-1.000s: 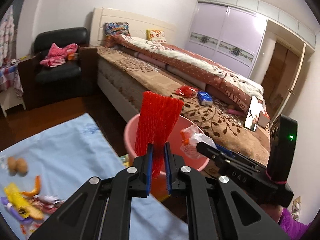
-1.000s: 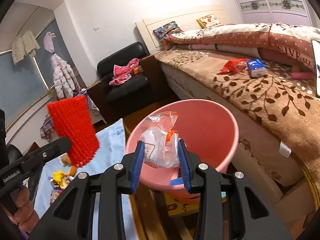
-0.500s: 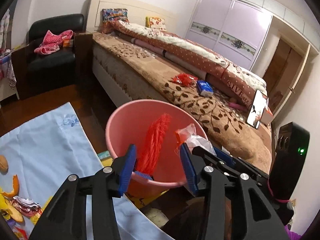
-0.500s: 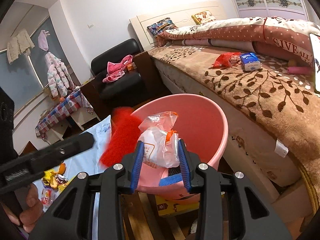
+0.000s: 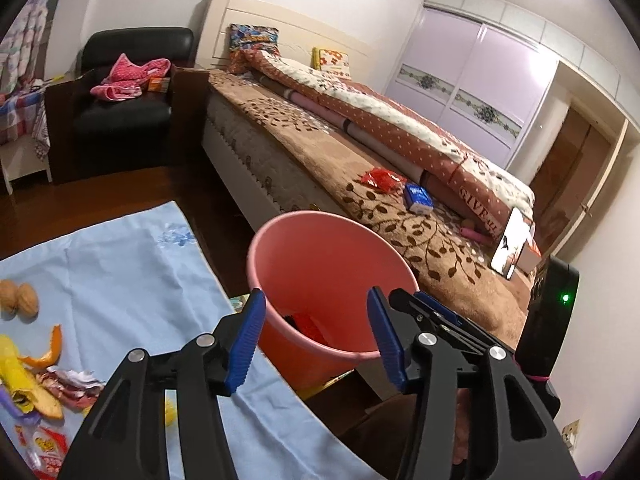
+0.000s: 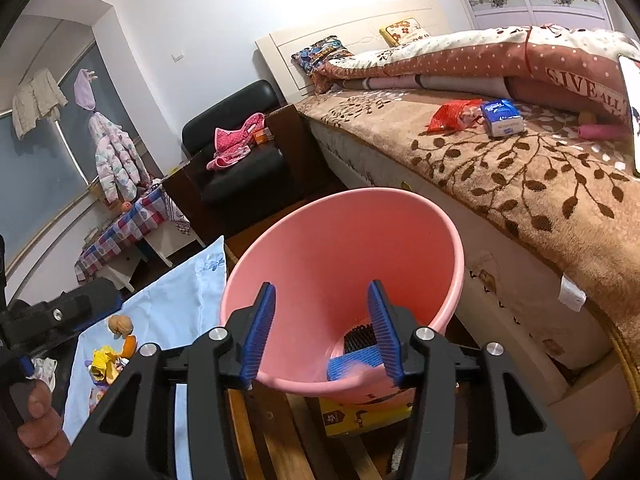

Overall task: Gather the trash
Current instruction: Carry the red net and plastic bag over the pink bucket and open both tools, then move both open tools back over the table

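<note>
A pink bucket stands beside the bed; it also shows in the right wrist view. My left gripper is open and empty over its near rim. My right gripper is open and empty over the bucket too. Red netting lies at the bucket's bottom. Trash lies on the blue cloth: a banana peel, orange peel, wrappers and two walnuts.
The bed to the right holds a red packet, a blue tissue pack and a phone. A black armchair with pink clothes stands behind. A yellow box lies under the bucket.
Both grippers opened. The red netting left my left gripper and the plastic bag left my right gripper; both dropped into the pink bucket.
</note>
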Demonstrator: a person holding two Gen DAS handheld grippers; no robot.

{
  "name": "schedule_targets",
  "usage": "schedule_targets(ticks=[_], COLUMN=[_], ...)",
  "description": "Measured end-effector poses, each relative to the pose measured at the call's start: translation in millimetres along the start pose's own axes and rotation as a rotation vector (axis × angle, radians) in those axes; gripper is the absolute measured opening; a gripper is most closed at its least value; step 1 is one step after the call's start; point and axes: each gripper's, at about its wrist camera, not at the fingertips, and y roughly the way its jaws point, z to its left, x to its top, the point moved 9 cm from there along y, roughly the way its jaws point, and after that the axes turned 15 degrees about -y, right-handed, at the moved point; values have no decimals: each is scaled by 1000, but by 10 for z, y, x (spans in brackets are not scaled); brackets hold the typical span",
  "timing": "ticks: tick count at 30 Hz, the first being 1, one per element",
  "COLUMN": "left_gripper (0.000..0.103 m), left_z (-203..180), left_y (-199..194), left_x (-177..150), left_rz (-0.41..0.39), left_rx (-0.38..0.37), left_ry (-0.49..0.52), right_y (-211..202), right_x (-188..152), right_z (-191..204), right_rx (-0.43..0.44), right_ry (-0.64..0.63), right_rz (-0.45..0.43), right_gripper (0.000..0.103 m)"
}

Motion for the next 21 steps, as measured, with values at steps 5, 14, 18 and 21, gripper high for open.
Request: schedule_targets(ticks=[5, 14, 18, 21], left_gripper=[52, 54, 55, 57], left_z=[140, 501, 725, 942], left_y=[-315, -1009, -1410, -1743], left_x=[97, 189, 228, 222], left_rz=[-62, -160, -217, -252], left_rx=[19, 79, 122, 170], left_ry=[-19, -28, -13, 0], right_y=[-145, -424, -490, -516], right_x=[56, 83, 34, -18], right_z=[185, 814, 1138, 1333], right_rx=[3, 63, 101, 129], right_ry=[-42, -148, -202, -234], right_rz=[-25, -68, -65, -54], right_gripper=[49, 49, 49, 49])
